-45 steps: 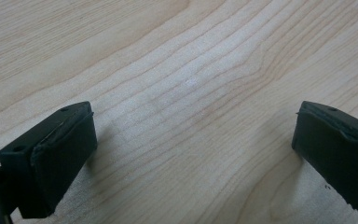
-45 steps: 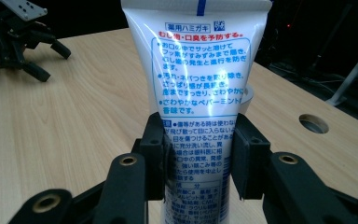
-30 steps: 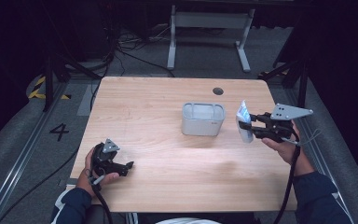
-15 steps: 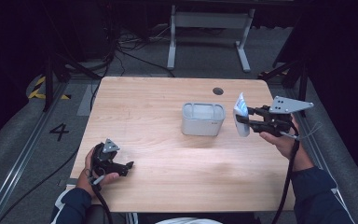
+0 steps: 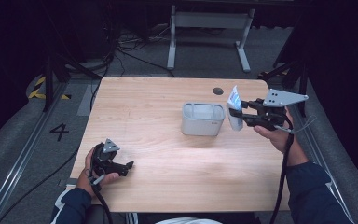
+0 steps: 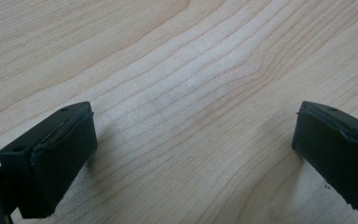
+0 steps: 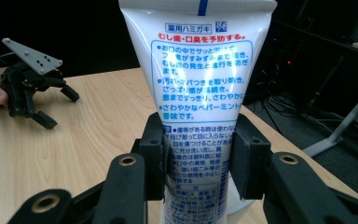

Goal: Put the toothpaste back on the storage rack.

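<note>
**Toothpaste tube held beside the bin**

A white plastic toothpaste tube (image 5: 234,111) printed with blue and red text is clamped between the jaws of the right tool (image 5: 240,113), which is held above the tabletop's (image 5: 158,98) right side. In the right gripper view the tube (image 7: 196,79) is seen gripped across its lower body, standing roughly upright. It is carried just beside the right wall of a small grey rectangular open-topped bin (image 5: 203,119), clear of the pale wooden surface and not yet over the opening.

The left tool (image 5: 121,168) is rested near the front left corner, its jaws spread wide over bare wood with nothing between them.

A transport step is judged to be in hand, with the bin the likely destination. The next move would call for the tube to be brought over the rim, then lowered inside before the jaws are parted.
</note>
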{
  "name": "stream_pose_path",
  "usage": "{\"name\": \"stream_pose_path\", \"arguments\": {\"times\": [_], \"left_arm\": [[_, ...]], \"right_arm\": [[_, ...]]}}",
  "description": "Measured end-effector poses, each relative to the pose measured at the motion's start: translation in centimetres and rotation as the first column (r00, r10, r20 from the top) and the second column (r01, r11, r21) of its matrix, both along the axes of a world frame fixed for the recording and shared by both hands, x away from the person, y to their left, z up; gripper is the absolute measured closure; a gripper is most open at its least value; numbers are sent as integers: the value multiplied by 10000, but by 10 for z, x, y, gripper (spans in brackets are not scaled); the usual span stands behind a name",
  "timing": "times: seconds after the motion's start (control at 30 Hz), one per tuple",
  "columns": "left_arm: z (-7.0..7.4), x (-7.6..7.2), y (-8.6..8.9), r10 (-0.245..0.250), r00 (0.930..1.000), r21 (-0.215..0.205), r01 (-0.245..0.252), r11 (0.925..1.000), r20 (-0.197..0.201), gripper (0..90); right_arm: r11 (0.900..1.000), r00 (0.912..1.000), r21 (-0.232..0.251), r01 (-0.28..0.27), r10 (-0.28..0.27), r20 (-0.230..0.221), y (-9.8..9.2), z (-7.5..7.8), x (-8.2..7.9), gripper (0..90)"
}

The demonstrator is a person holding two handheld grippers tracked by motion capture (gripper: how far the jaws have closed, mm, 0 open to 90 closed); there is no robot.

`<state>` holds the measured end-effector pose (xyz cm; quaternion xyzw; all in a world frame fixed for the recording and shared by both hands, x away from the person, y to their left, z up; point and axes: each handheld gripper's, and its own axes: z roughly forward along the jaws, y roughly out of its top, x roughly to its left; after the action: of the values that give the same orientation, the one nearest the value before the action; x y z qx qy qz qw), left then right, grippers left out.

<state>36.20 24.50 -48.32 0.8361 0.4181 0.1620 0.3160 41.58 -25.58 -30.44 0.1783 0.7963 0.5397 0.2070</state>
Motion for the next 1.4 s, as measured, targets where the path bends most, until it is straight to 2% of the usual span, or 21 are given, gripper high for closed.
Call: {"name": "stream_pose_path", "arguments": {"times": [0.2, 0.4, 0.7, 1.0, 1.4], "left_arm": [[0, 0, 0, 1, 10000, -3, -1, 10000, -1, 2], [0, 0, 0, 1, 10000, -2, -1, 10000, -1, 2], [0, 0, 0, 2, 10000, -1, -2, 10000, -1, 2], [0, 0, 0, 1, 10000, -4, -1, 10000, -1, 2], [0, 0, 0, -2, 10000, 0, 2, 10000, -1, 2]], "right_arm": [[9998, 9999, -173, -130, 131, 63, 10, 3, 5, 630], [9998, 9998, 32, -192, 191, 59, 17, 8, 10, 630], [9993, 9993, 0, -378, 378, -19, 35, 6, 20, 629], [9989, 9994, 341, -310, 314, -120, 45, 6, 32, 629], [9994, 9994, 190, -283, 287, -211, 62, 1, 45, 629]]}}
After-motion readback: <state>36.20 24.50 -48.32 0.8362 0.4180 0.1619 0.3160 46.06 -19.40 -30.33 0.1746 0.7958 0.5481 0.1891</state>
